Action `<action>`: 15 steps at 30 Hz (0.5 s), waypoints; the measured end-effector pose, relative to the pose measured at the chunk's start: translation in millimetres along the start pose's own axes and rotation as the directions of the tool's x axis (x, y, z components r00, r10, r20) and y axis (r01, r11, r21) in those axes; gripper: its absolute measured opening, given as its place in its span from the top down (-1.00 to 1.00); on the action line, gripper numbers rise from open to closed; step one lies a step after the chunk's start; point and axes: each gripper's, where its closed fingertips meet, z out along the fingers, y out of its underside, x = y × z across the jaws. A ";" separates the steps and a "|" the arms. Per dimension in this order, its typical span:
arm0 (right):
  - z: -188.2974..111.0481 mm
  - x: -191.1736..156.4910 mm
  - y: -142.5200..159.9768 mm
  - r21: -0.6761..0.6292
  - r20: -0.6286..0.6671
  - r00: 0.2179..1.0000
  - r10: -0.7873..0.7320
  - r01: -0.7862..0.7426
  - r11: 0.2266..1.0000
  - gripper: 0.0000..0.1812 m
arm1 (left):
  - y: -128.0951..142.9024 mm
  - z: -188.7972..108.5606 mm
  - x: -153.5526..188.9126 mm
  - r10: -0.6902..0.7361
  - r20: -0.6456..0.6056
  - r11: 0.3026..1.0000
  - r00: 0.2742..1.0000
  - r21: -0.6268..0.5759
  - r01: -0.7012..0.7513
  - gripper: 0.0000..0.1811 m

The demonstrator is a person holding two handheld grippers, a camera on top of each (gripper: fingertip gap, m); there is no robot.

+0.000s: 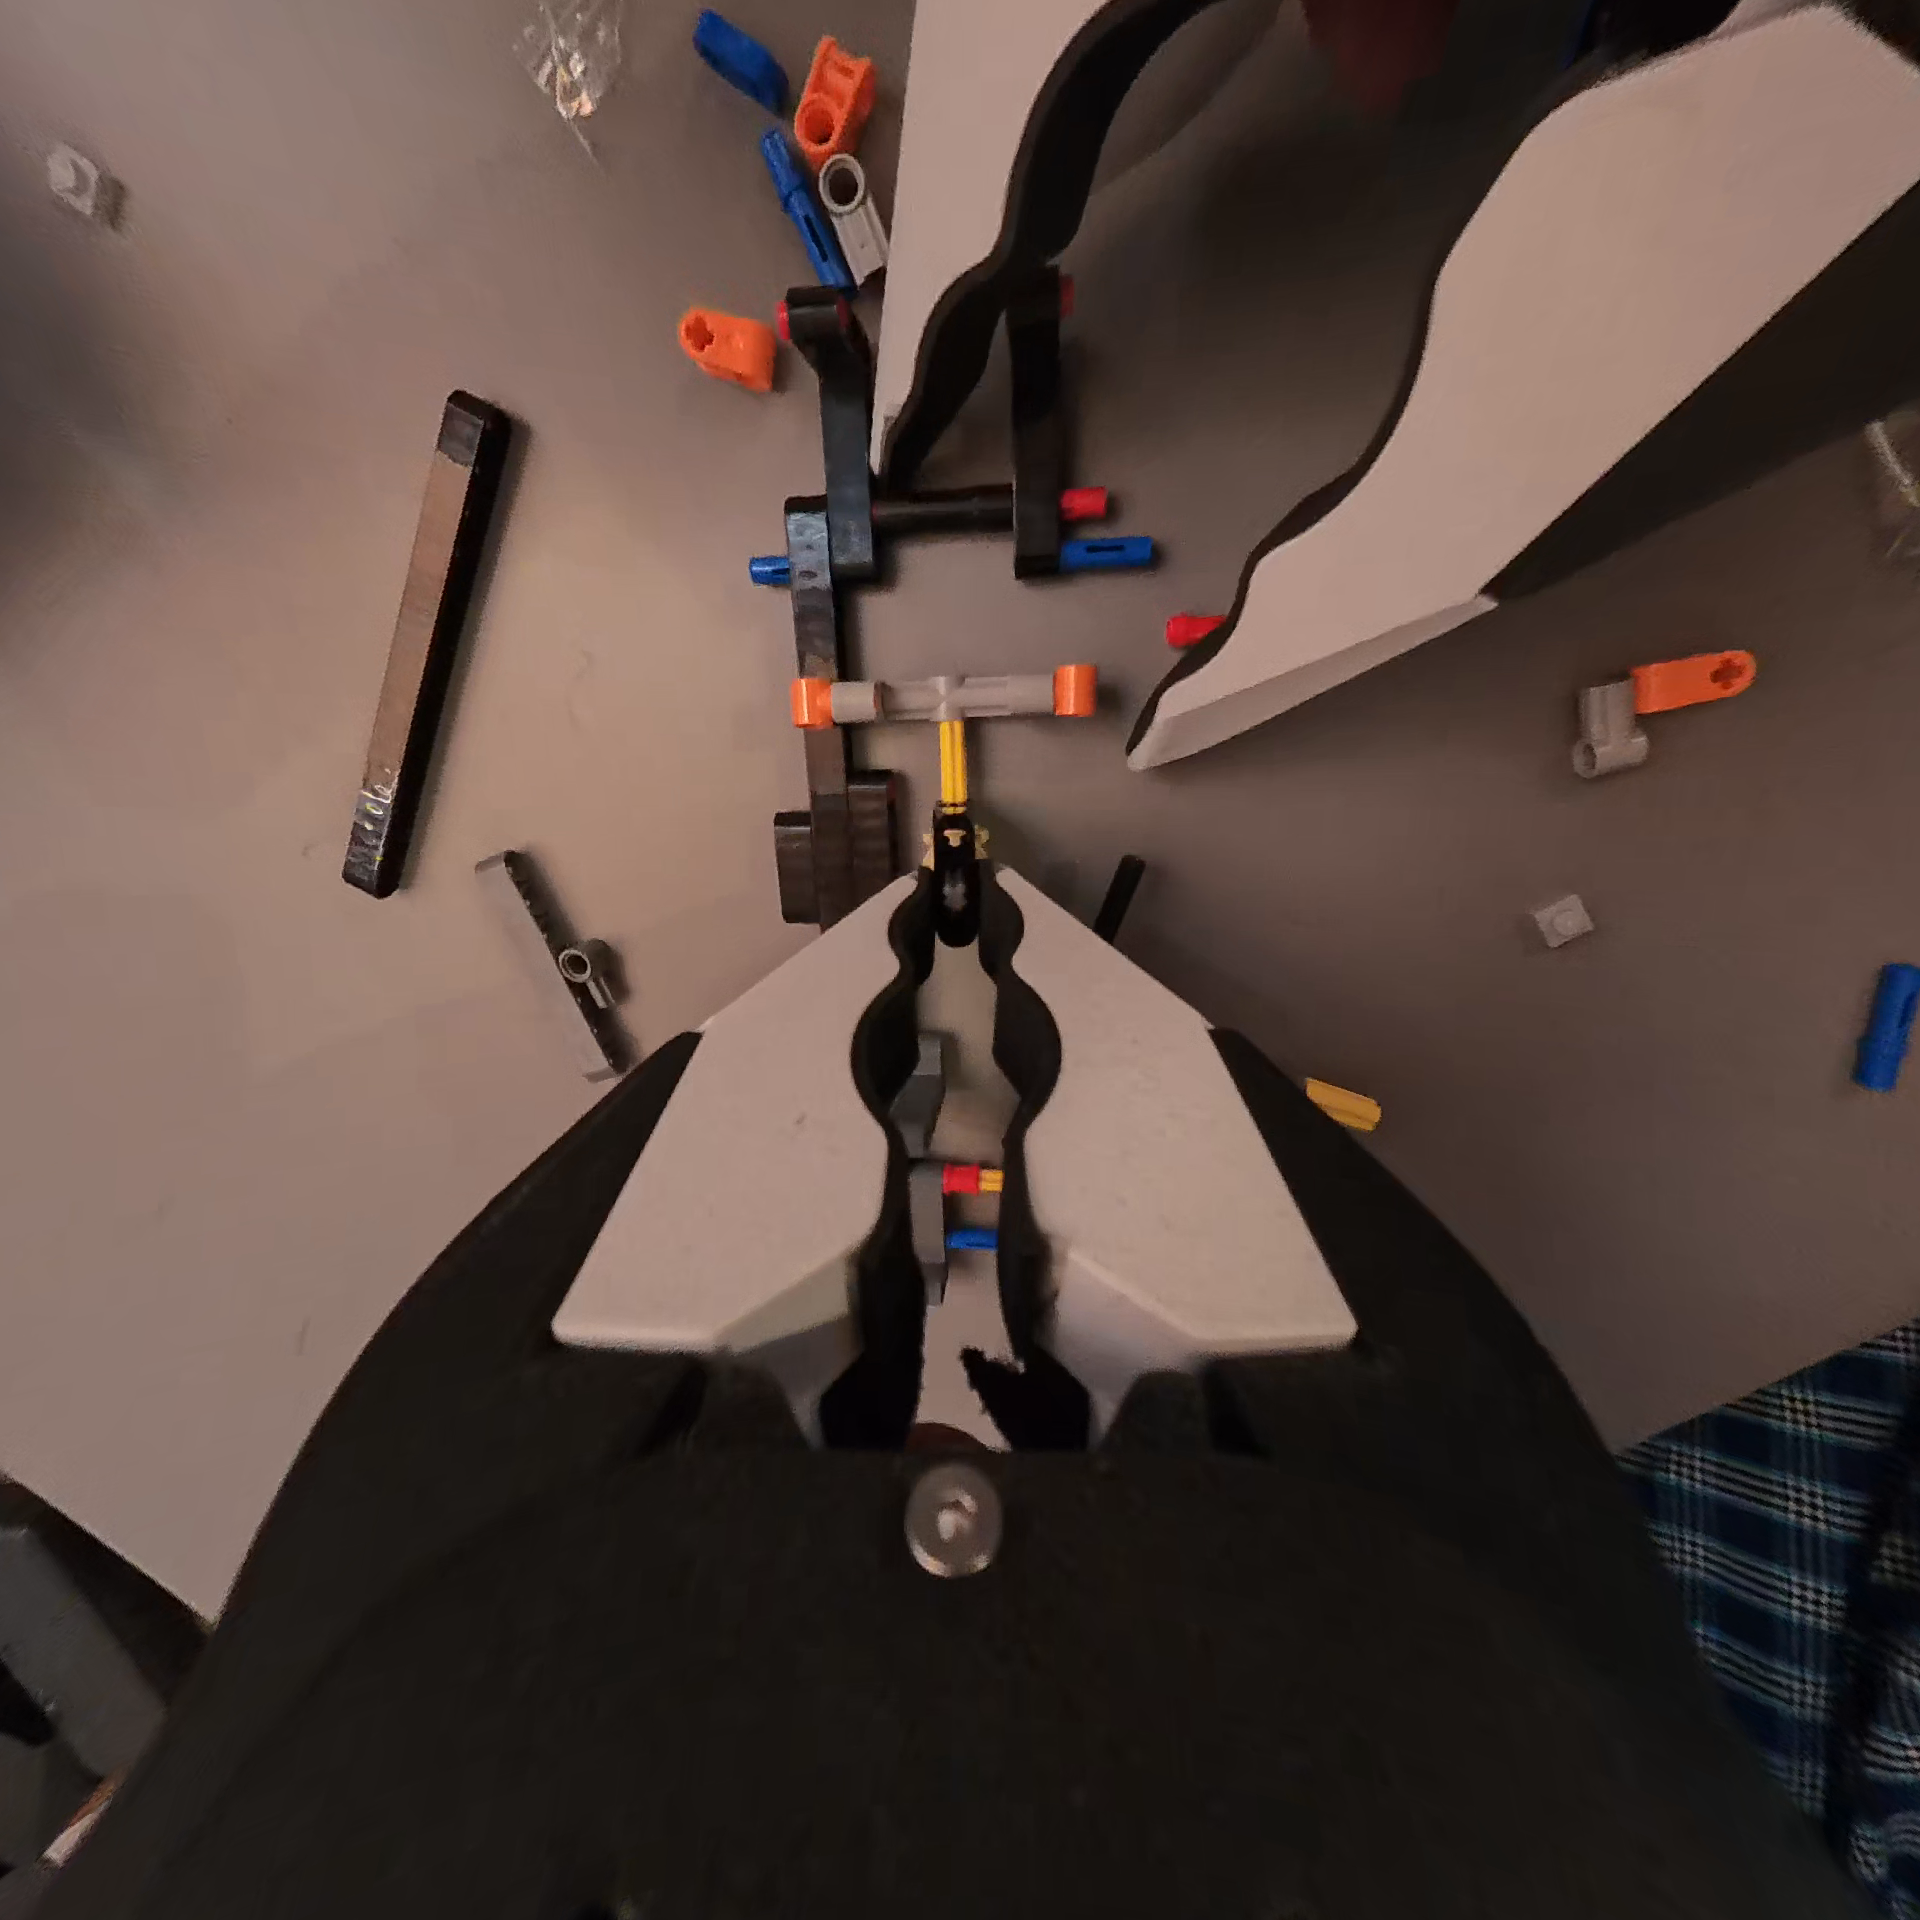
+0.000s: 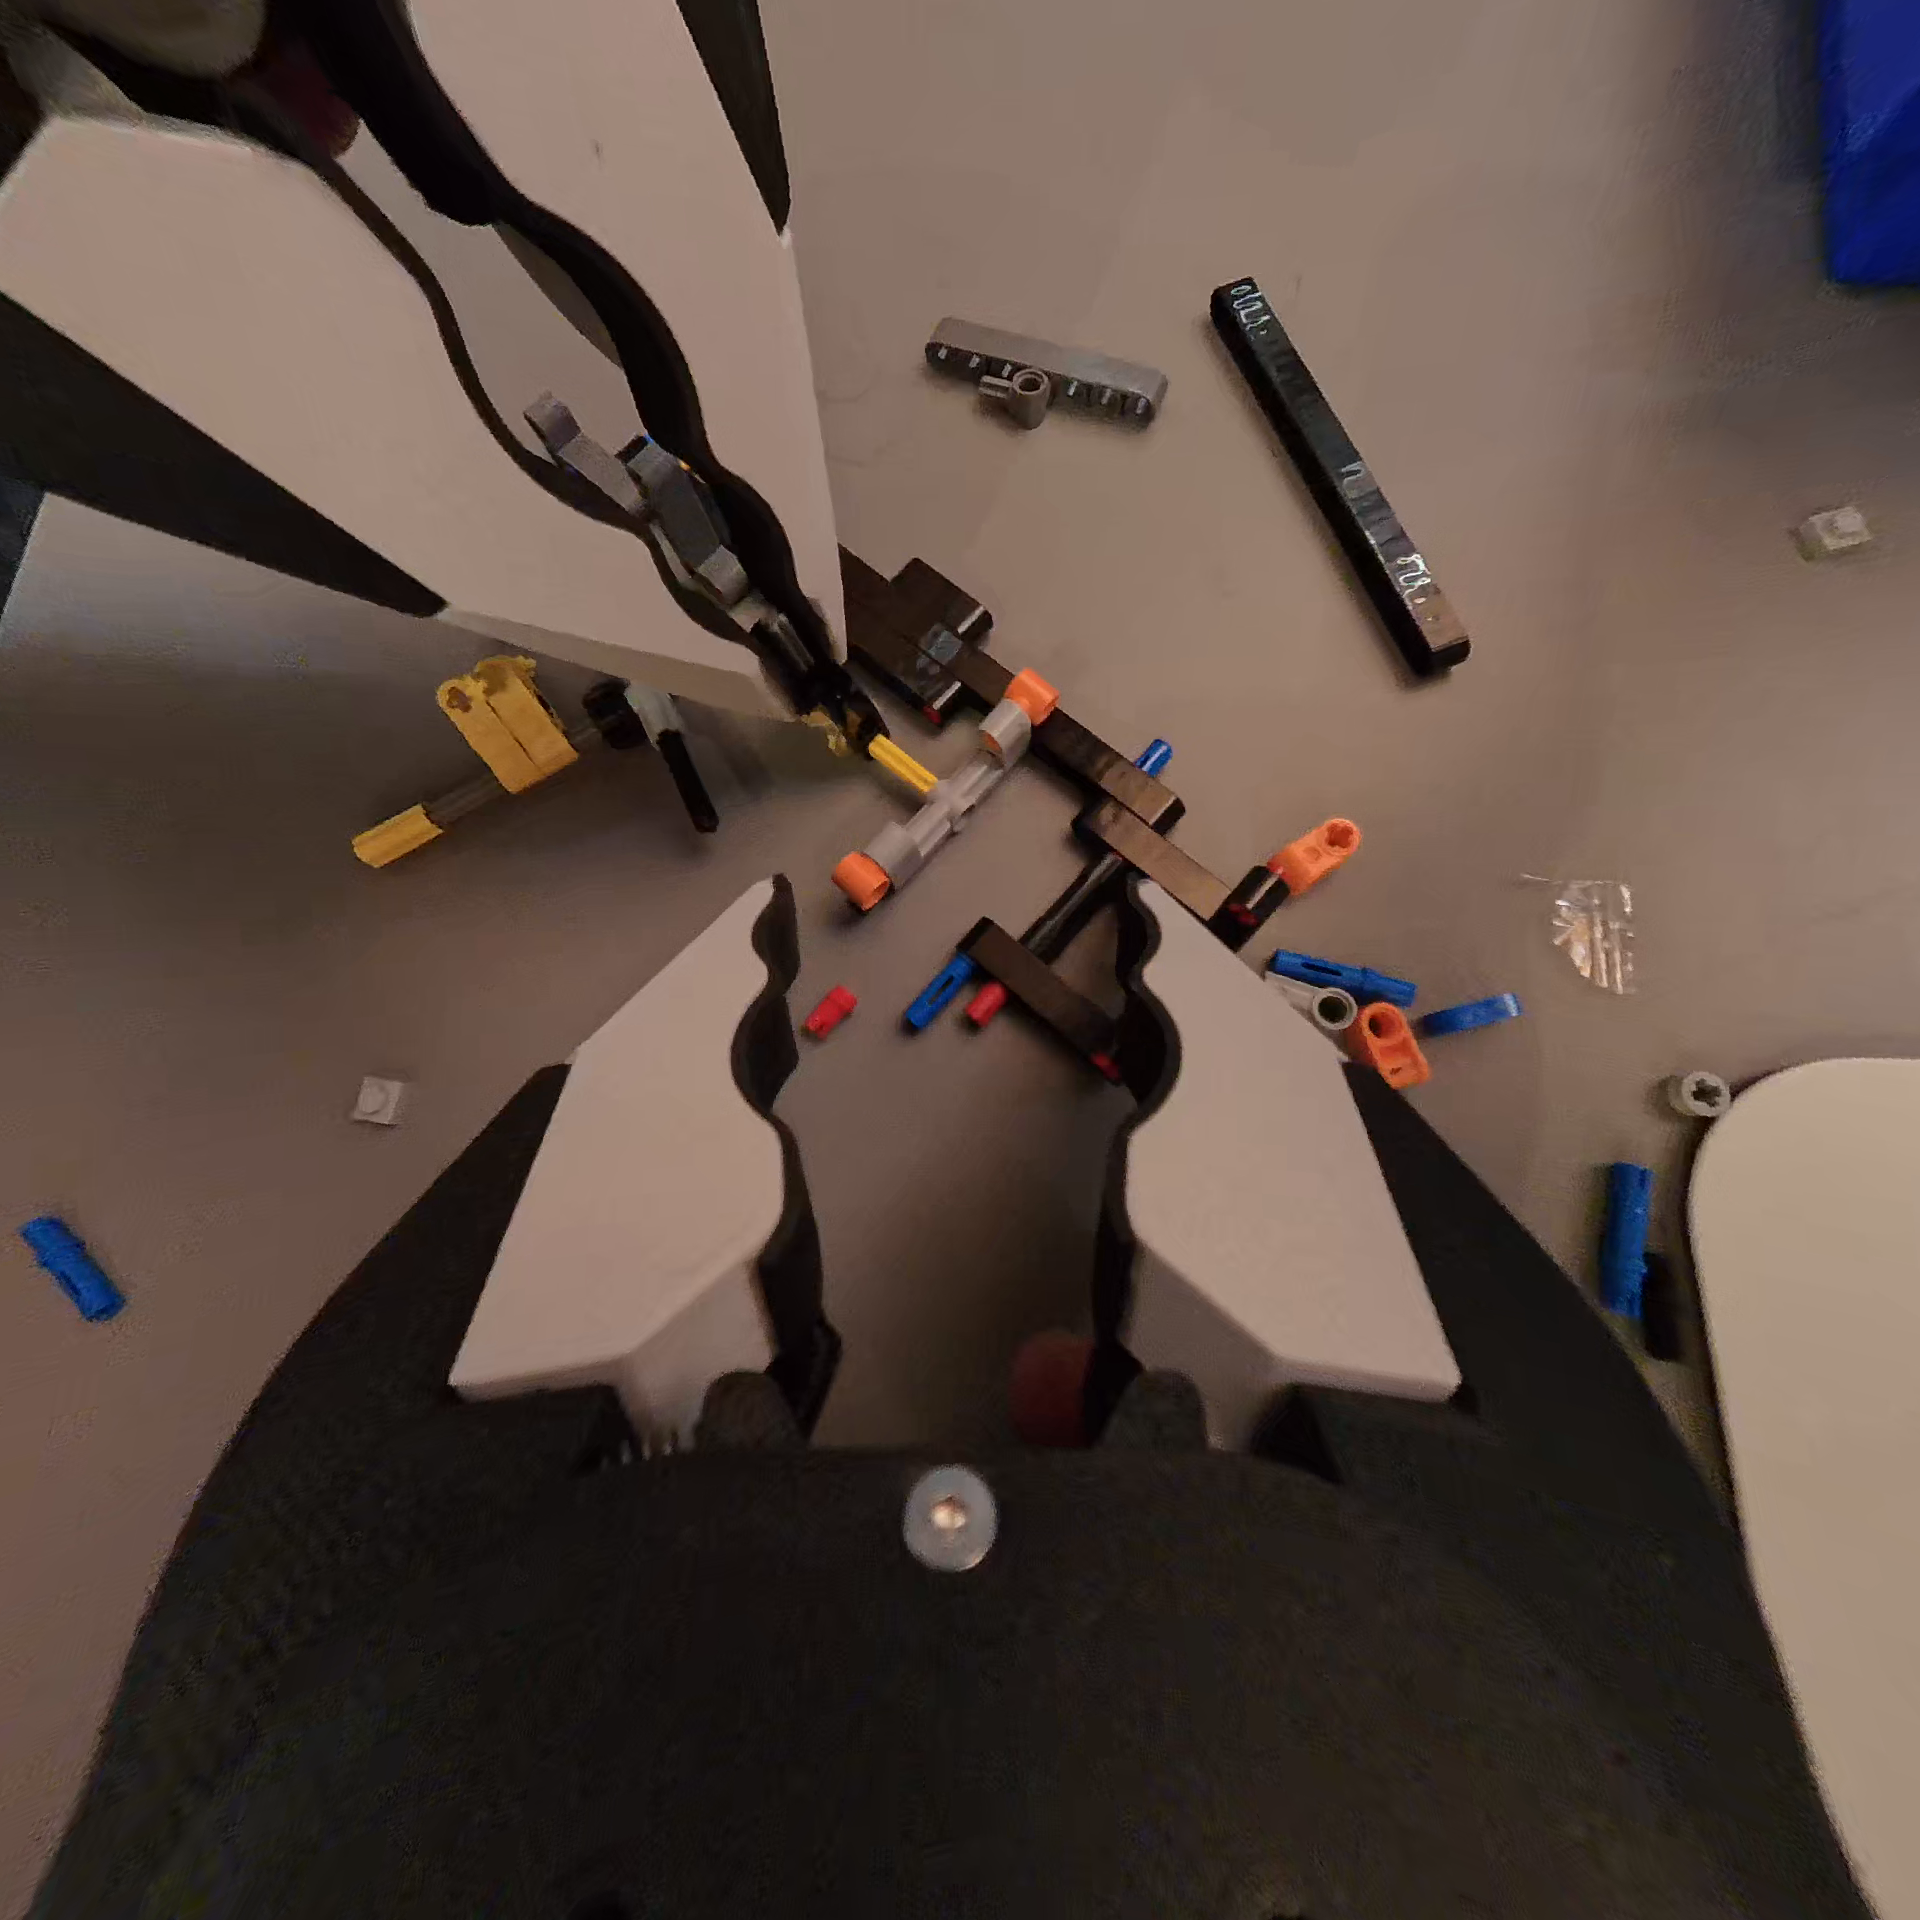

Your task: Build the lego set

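The black frame of joined beams lies flat on the grey desk, with blue and red pins sticking out of its sides. A grey cross-connector with an orange bush at each end lies across the frame's lower part, and a yellow axle runs from its middle toward the left gripper. That gripper is clenched on a small black connector at the axle's near end; a grey piece with red and blue pins sits farther back between its fingers. The right gripper is spread wide, grasping nothing, its tips on either side of the frame's short arm, whether touching it I cannot tell. A loose red pin lies just beside the frame, between those fingers. Left of the frame in the left wrist view lie a long black beam and a grey beam with a small connector on it. Above the frame sits a cluster of orange, blue and grey connectors. Well apart from the frame, the right wrist view shows a yellow-and-grey subassembly.
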 end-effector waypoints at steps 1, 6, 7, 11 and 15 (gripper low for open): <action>-0.1 0.0 0.0 0.000 0.001 1.000 0.000 0.000 1.000 0.33 | -0.1 0.0 0.5 0.004 -0.002 1.000 1.000 -0.005 -0.004 0.95; -0.4 0.4 0.0 0.002 0.002 1.000 0.003 -0.003 1.000 0.34 | 2.9 0.7 -1.7 0.005 0.000 0.999 1.000 -0.049 -0.005 0.95; -0.3 0.2 0.0 0.001 0.003 1.000 0.003 -0.003 1.000 0.34 | 3.3 0.7 -0.7 0.007 -0.007 0.998 1.000 -0.061 -0.008 0.95; -2.7 0.6 -1.3 0.007 -0.001 1.000 0.001 -0.001 1.000 0.33 | 1.8 0.5 -0.3 0.029 -0.004 0.995 1.000 -0.095 -0.029 0.95; -15.5 8.3 -4.4 0.028 -0.033 0.999 0.007 -0.006 1.000 0.37 | 1.6 0.8 -0.6 0.016 -0.015 0.996 1.000 -0.084 -0.017 0.95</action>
